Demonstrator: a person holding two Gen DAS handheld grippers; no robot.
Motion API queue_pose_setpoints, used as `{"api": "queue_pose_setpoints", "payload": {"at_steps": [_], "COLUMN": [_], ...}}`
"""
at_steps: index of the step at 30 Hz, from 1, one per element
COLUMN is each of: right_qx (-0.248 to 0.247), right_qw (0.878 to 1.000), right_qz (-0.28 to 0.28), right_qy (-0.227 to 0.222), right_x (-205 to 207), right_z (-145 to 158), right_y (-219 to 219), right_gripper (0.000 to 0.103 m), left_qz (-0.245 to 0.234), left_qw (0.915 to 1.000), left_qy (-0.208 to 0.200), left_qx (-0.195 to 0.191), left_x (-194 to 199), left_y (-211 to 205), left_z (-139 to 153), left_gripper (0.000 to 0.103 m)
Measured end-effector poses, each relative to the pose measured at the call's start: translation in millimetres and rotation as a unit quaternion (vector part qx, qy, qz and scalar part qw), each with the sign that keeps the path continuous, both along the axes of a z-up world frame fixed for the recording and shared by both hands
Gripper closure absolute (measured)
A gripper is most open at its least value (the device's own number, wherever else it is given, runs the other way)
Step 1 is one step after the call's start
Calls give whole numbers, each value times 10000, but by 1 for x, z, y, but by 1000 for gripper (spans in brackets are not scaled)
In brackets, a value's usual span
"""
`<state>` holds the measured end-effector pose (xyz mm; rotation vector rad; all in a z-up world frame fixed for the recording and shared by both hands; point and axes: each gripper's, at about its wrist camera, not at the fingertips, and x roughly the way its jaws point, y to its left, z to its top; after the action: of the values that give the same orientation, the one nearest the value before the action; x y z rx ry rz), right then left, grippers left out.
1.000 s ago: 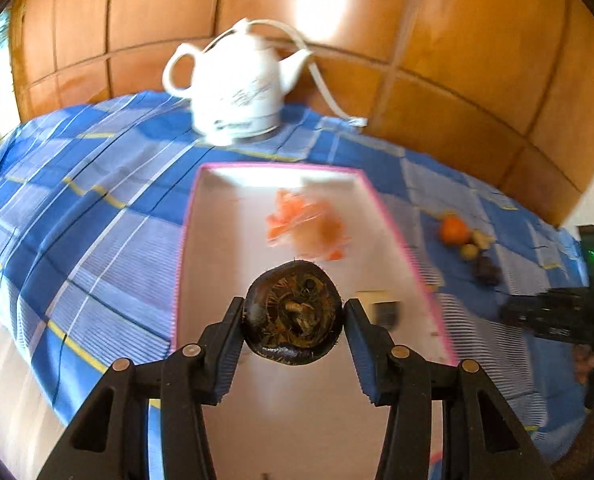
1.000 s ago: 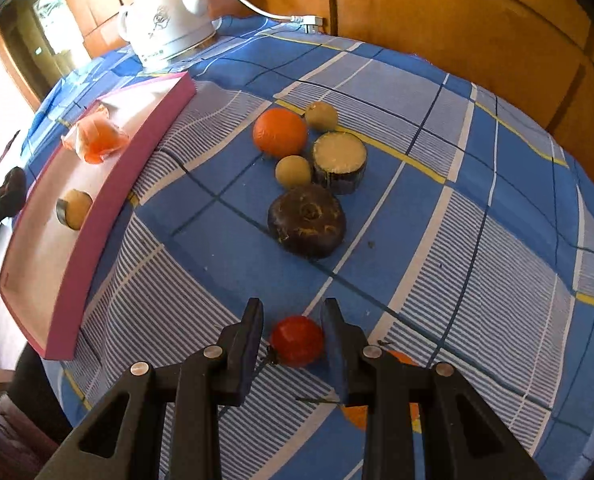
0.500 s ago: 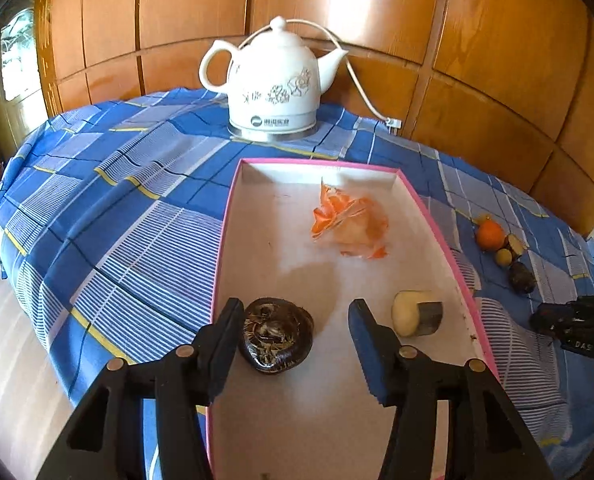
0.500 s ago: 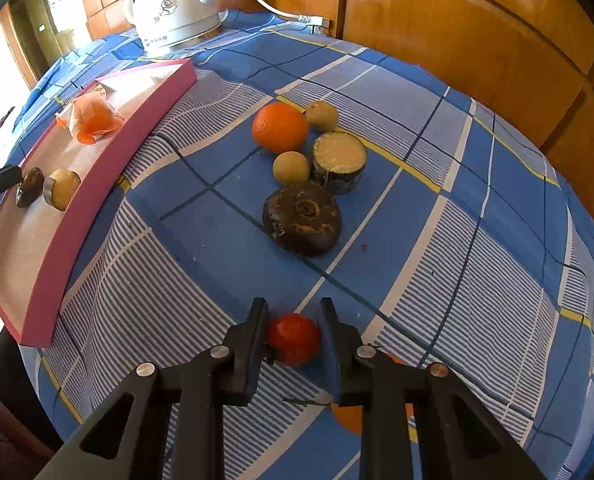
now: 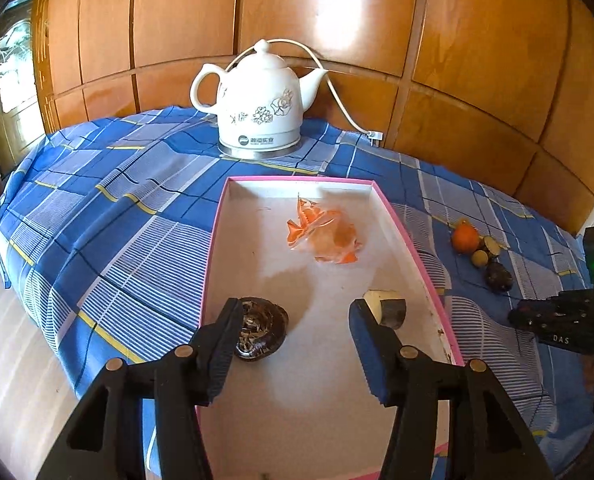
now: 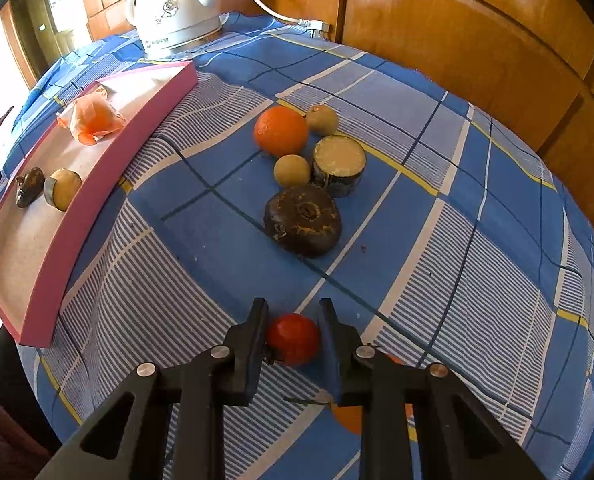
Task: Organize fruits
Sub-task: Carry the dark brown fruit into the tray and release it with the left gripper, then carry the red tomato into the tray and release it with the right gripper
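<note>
Right gripper [image 6: 293, 342] clamped on small red fruit [image 6: 293, 338] low over checked cloth [image 6: 477, 240], ready for pink tray [image 5: 213, 240]; left gripper [image 5: 295, 322] parted, empty, beside dark fruit [image 5: 263, 332] lying inside

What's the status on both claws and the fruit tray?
Left claw open over pink tray, dark fruit released. Right claw shut on small red fruit. Nothing in the way.

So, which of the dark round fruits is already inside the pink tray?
The smaller wrinkled dark fruit, lying beside the left tool's finger in the pink tray. The bigger dark fruit sits on the tablecloth.
</note>
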<state>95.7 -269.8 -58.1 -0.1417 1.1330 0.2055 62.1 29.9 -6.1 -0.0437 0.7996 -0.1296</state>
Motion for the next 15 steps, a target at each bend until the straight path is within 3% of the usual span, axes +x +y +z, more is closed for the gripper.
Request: {"api": "queue_pose_setpoints", "payload": {"at_steps": [15], "right_qx": [234], "right_qw": [9995], "right_qz": [202], "right_qy": [-110], "right_x": [-8], "right_z": [20], "right_y": [20], "right_gripper": [78], "left_qz": [48], "left_qw": [10000], "left_qy": [71], "left_qx": [-23], "left_x": [-6], "left_y": [7], "left_z": [-1], "left_gripper": [43]}}
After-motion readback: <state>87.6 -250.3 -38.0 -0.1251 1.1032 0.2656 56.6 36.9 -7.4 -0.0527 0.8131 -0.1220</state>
